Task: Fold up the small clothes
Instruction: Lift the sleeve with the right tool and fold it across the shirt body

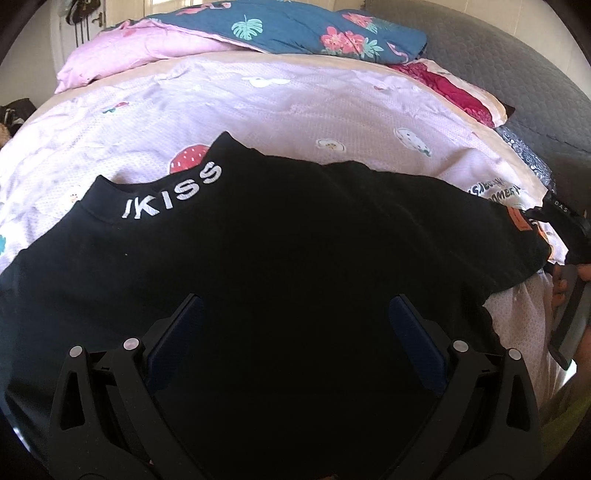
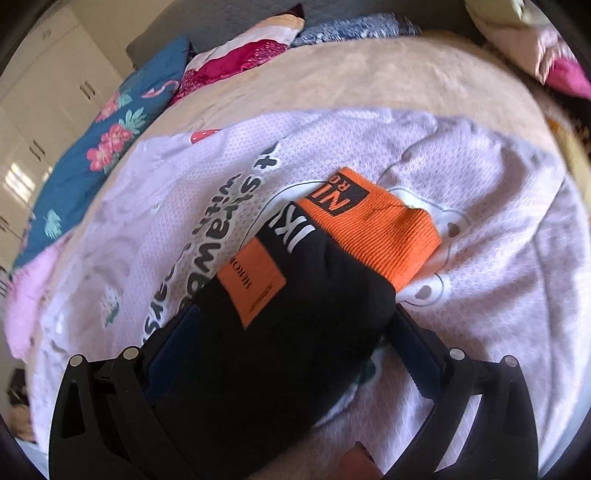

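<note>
A small black top (image 1: 280, 236) with white "KISS" lettering (image 1: 173, 192) on its collar lies spread on a pink printed blanket (image 1: 295, 107). My left gripper (image 1: 295, 299) hovers over the body of the top, jaws wide open, holding nothing. In the right wrist view, the top's black sleeve (image 2: 295, 302), with an orange cuff (image 2: 384, 229) and an orange label (image 2: 255, 284), runs between the spread fingers of my right gripper (image 2: 295, 314), which is open. In the left wrist view, the right gripper (image 1: 569, 229) shows at the far right edge by the sleeve end, with a hand behind it.
The blanket covers a bed with a beige sheet (image 2: 388, 74). A blue floral quilt (image 1: 295, 26), a pink quilt (image 1: 122, 55) and a red-and-cream pillow (image 1: 458, 92) lie at the far side. White cupboards (image 2: 55, 92) stand beyond the bed.
</note>
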`<state>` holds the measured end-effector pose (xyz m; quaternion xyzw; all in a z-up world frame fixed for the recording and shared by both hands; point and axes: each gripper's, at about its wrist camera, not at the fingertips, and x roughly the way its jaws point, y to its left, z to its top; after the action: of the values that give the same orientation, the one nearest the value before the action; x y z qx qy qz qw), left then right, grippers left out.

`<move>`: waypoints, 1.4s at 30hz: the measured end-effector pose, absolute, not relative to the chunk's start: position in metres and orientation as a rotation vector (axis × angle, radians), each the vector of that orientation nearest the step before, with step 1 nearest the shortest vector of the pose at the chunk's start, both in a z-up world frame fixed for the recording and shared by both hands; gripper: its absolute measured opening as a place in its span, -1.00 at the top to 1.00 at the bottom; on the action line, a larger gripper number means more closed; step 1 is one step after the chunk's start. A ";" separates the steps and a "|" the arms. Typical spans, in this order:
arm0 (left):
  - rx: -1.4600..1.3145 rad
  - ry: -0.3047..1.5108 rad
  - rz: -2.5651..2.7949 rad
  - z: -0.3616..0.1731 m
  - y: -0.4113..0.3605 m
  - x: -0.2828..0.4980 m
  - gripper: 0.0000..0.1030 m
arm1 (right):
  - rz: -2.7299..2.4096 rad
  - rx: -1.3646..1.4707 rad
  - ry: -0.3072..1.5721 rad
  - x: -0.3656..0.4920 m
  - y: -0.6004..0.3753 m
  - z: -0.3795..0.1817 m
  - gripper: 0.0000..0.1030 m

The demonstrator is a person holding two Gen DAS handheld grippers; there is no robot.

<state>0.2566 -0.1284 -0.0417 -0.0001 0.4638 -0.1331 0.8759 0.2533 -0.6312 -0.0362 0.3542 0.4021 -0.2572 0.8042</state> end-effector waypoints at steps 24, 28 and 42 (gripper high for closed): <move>-0.198 0.863 -0.230 0.041 -0.065 0.247 -0.83 | -0.203 0.582 0.582 0.241 -0.576 0.054 0.81; -0.231 0.851 -0.202 0.047 -0.052 0.247 -0.83 | -0.114 0.551 0.554 0.241 -0.557 0.072 0.81; -0.318 0.820 -0.213 0.062 -0.018 0.236 -0.83 | 0.148 0.459 0.572 0.245 -0.476 0.098 0.81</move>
<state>0.2363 -0.0176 0.0625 -0.1538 0.3962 -0.1028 0.8993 0.2451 -0.4761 0.0976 0.2240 0.2796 0.0722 0.9308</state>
